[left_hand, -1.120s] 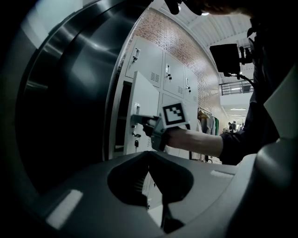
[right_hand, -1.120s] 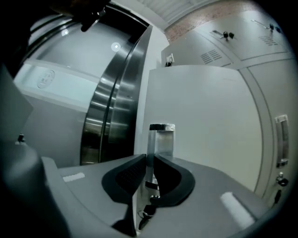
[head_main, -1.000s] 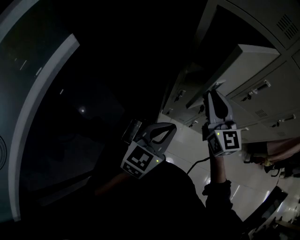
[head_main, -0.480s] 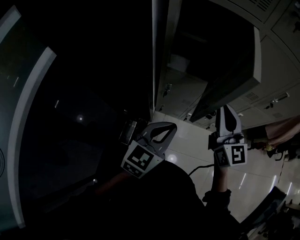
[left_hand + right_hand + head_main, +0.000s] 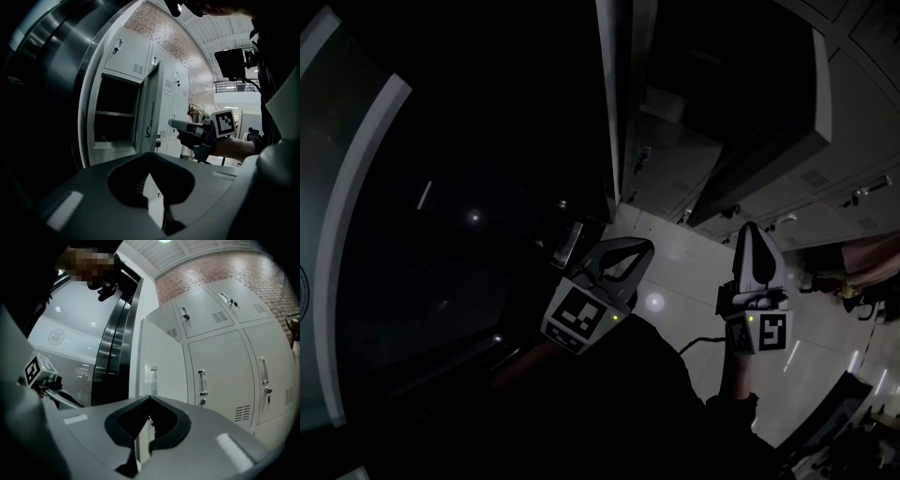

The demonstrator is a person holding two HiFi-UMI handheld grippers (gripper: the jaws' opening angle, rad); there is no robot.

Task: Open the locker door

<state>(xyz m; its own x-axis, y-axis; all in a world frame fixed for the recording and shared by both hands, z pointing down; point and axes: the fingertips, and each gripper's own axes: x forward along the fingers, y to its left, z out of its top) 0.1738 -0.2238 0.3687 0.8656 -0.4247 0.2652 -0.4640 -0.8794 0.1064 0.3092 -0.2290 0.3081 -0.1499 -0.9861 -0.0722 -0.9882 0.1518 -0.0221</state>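
We see a broad curved wall of dark glass and steel bands (image 5: 51, 70) filling the left side. Beside it is a bank of pale grey metal lockers (image 5: 225, 362), set against a red brick wall (image 5: 164, 35) above a glossy pale floor (image 5: 675, 277).

In the leftmost column of that bank, under a closed upper locker, one dark open compartment (image 5: 115, 96) has a single grey shelf (image 5: 115, 113) across it. The grey metal locker door (image 5: 149, 112) of this compartment stands wide open. It is hinged at the compartment's right edge and turned out from the bank's front. The left gripper view meets it nearly edge-on, while the right gripper view faces its flat pale side. A small dark latch (image 5: 147, 133) sits on the door's lower half.

The grey right gripper with its white marker cube (image 5: 171, 123) is held level just in front of the open door, and we see a gap between the two in the left gripper view. Its fingers are closed tip to tip with nothing in them. The matching grey left gripper (image 5: 630, 251) hangs nearer the curved wall, well apart from the door. Its fingers are likewise pressed together and empty.
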